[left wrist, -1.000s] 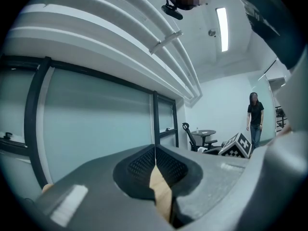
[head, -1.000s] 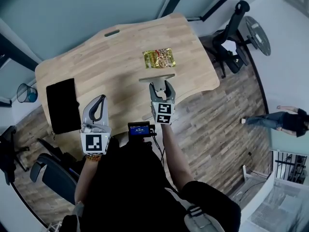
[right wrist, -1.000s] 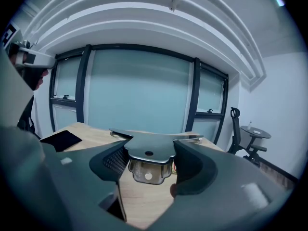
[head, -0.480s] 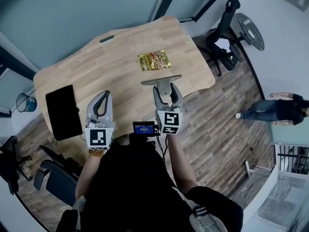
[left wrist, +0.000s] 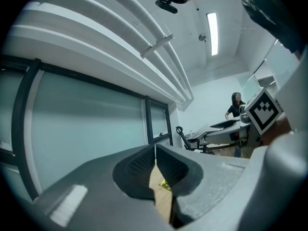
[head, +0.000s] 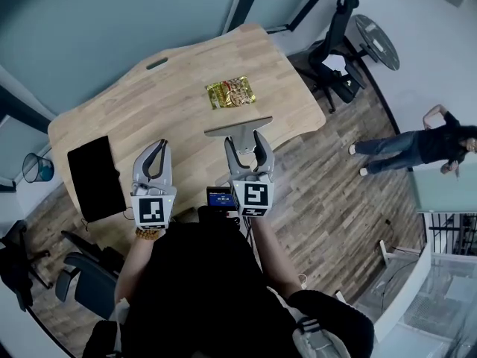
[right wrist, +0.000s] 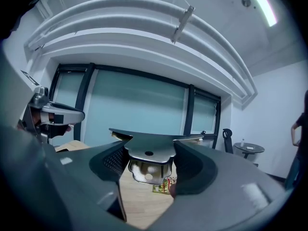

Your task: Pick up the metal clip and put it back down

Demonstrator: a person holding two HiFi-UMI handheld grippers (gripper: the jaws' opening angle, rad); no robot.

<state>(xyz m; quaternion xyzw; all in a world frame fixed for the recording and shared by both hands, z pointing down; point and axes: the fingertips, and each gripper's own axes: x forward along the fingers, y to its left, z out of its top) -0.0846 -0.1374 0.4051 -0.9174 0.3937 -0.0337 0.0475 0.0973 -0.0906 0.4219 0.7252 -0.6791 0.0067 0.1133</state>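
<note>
The metal clip (head: pixel 238 127) is a wide flat grey clip, held up above the wooden table (head: pixel 171 99). My right gripper (head: pixel 244 137) is shut on it, its jaws pinching the clip's handles. In the right gripper view the metal clip (right wrist: pixel 149 150) fills the gap between the pads, its shiny plates facing the camera. My left gripper (head: pixel 155 153) hovers over the table's near edge to the left, shut and holding nothing; in the left gripper view its pads (left wrist: pixel 144 165) meet at the tips.
A gold snack packet (head: pixel 230 92) lies on the table beyond the clip. A black pad (head: pixel 95 177) rests at the table's left end. Office chairs (head: pixel 335 47) stand at the right, and a person (head: pixel 417 144) stands on the wooden floor.
My right gripper has drawn back a little toward me with the clip still in it. The left gripper has barely moved. The person at the right has raised an arm.
</note>
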